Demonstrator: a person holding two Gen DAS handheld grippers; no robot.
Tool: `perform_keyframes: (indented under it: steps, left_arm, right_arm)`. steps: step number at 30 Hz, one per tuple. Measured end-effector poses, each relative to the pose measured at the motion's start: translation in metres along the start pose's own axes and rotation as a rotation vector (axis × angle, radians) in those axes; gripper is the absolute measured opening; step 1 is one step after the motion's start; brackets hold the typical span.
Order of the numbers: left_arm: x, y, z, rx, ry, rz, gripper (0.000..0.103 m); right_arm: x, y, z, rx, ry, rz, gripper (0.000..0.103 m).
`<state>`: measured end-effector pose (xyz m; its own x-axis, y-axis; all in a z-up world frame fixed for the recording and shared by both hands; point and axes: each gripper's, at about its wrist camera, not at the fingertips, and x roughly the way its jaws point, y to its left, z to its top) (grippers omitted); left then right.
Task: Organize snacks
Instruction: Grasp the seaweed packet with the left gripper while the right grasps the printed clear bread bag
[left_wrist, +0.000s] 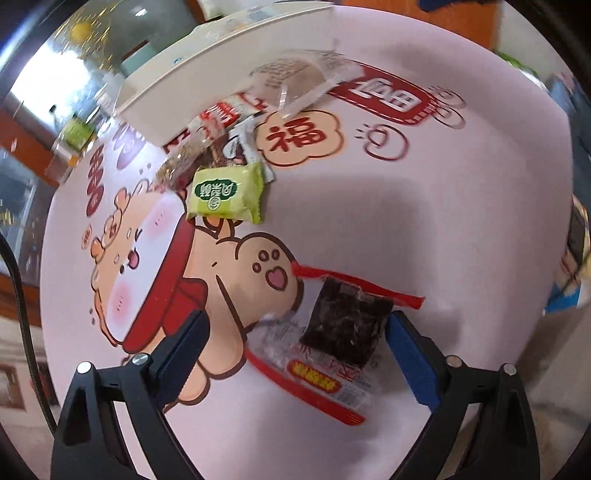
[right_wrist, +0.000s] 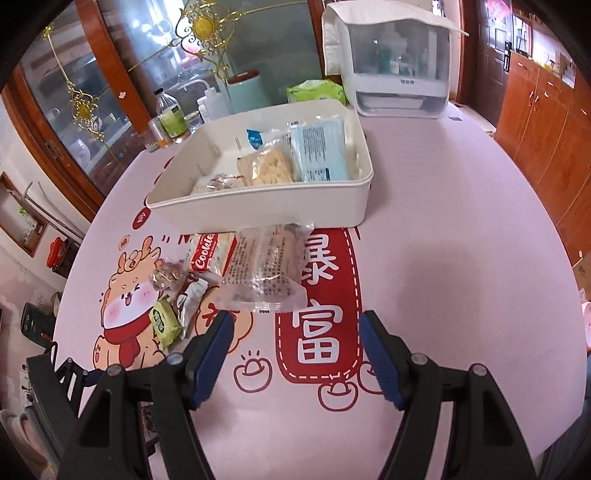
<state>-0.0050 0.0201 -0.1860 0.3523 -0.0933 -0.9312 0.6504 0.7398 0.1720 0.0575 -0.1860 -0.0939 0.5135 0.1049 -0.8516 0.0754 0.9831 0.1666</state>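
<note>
Your table (right_wrist: 461, 229) with its pink cartoon cover fills both views, and the white bin (right_wrist: 266, 210), already holding several packets, sits at upper centre of the right view. The clear cracker packet (right_wrist: 266, 273) lies just below it, ahead of your right gripper (right_wrist: 295, 343), whose fingers are spread and empty. Your left gripper (left_wrist: 295, 354) straddles the dark red-edged snack (left_wrist: 343, 328) at lower centre, fingers released; centre over it, then close gently.
</note>
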Motion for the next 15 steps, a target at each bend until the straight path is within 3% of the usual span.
perform_keyframes:
  steps: [7, 10, 15]
  left_arm:
    - [0.017, 0.027, 0.009, -0.236, 0.015, -0.102, 0.056]
    - [0.018, 0.04, 0.01, -0.334, -0.004, -0.08, 0.044]
    - [0.023, 0.063, 0.012, -0.45, -0.007, -0.045, 0.042]
  right_arm:
    - [0.024, 0.011, 0.006, -0.015, 0.033, 0.003, 0.071]
    - [0.038, 0.016, 0.012, -0.011, 0.049, 0.011, 0.071]
    - [0.067, 0.025, 0.025, -0.005, 0.085, 0.019, 0.071]
